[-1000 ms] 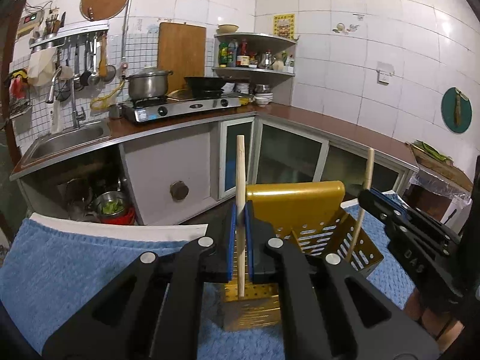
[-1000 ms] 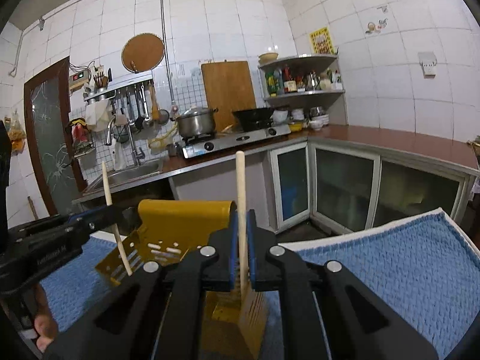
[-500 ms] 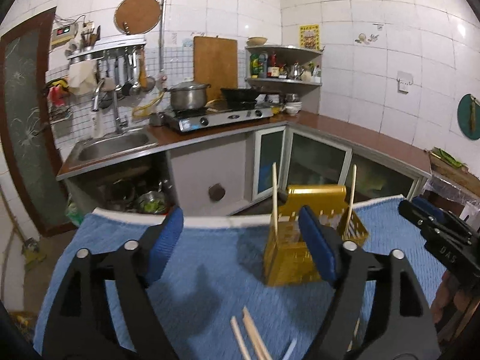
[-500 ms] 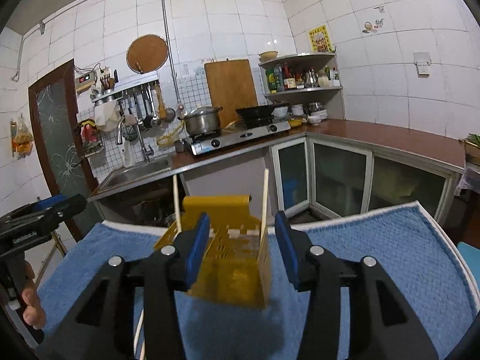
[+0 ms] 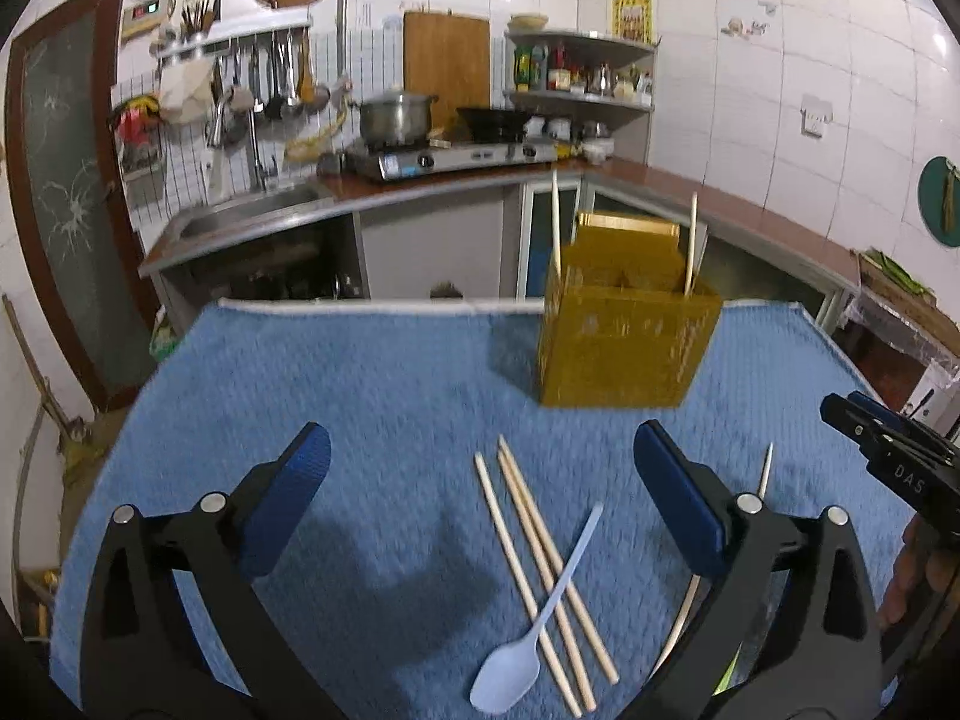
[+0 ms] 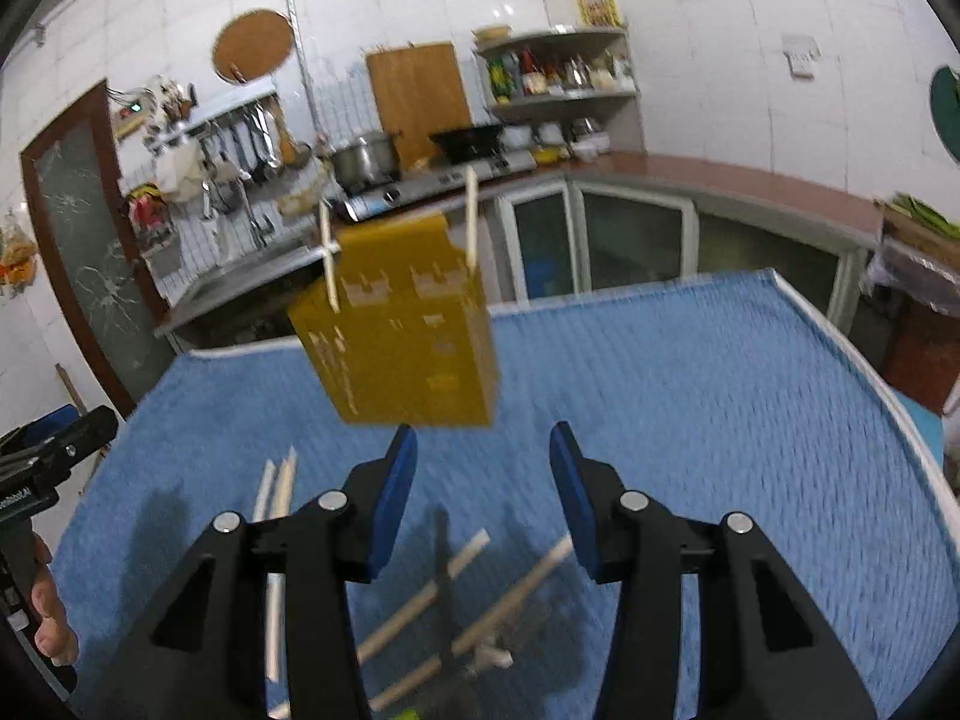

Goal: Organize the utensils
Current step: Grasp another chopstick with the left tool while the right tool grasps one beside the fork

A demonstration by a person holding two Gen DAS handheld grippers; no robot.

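A yellow perforated utensil holder [image 5: 624,348] [image 6: 408,348] stands at the far side of the blue towel [image 5: 360,390]. Two wooden chopsticks [image 5: 555,222] [image 5: 693,240] stand upright in it. My left gripper [image 5: 480,444] hangs back from the holder, its jaws opening wide, with nothing gripped. Below it on the towel lie three loose chopsticks [image 5: 540,564] and a pale blue plastic spoon [image 5: 528,648]. My right gripper [image 6: 483,438] is open about halfway and empty, just short of the holder. More chopsticks [image 6: 420,600] lie under it.
Another thin stick [image 5: 765,471] lies at the towel's right side, near the right gripper's body [image 5: 888,456]. A hand [image 6: 51,618] holds the left gripper at the far left. Behind the table run a sink [image 5: 252,210], a stove with a pot [image 5: 396,117] and floor cabinets.
Both grippers were shut on upright chopsticks at the holder. They have let go, opened and drawn back, leaving the two chopsticks standing in it. The loose utensils on the towel came into view.
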